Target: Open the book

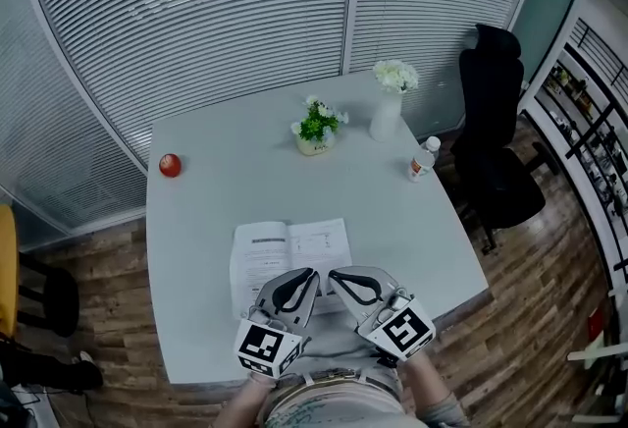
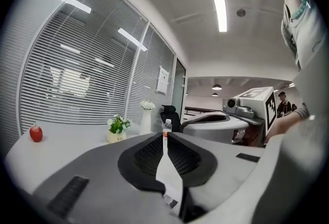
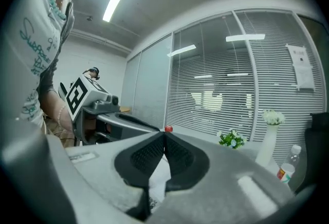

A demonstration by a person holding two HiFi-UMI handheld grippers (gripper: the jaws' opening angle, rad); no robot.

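On the desk (image 1: 226,190) the book (image 1: 290,252) lies open.
Left tongs (image 1: 310,275) and right tongs (image 1: 336,277) hover closed and empty; the task looks done.

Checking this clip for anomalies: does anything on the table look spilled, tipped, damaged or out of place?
Nothing stands out. The book lies open and flat near the table's front edge; the apple, potted plant, vase and bottle stand upright and apart, with nothing spilled.
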